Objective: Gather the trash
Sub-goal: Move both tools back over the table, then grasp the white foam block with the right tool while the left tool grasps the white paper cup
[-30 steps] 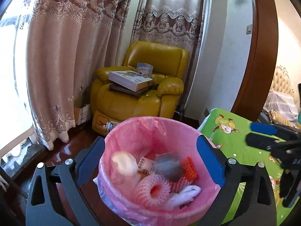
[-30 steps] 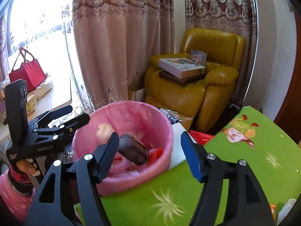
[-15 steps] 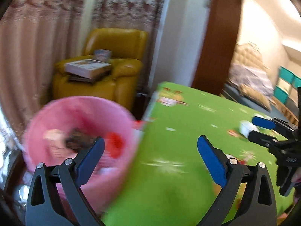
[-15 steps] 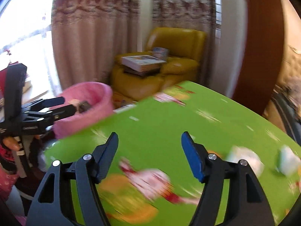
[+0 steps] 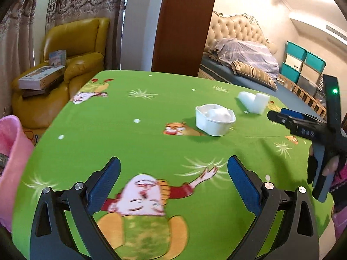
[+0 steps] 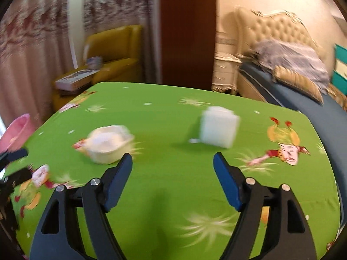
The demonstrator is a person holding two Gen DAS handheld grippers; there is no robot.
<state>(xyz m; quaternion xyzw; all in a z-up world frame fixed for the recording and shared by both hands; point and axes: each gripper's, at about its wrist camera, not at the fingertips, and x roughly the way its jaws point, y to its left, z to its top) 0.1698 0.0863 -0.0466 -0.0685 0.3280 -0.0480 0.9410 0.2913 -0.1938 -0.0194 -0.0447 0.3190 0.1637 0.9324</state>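
Note:
A white paper bowl (image 5: 215, 118) with crumpled paper in it sits on the green tablecloth (image 5: 151, 134); it also shows in the right wrist view (image 6: 109, 143). A white foam block (image 5: 253, 102) lies behind it, also in the right wrist view (image 6: 219, 129). The pink-lined trash bin (image 5: 12, 164) is at the table's left edge. My left gripper (image 5: 173, 182) is open and empty over the near table. My right gripper (image 6: 172, 175) is open and empty, in front of the bowl and the block, and shows at the right of the left wrist view (image 5: 303, 125).
A yellow armchair (image 5: 65, 65) with boxes stands behind the table at the left. A brown door frame (image 5: 182, 26) rises at the back. A bed (image 5: 249, 65) and teal storage boxes (image 5: 303, 65) are at the right.
Both grippers have swung right, away from the pink bin and over the green table. The bowl and foam block have come into view. Both stay open and empty.

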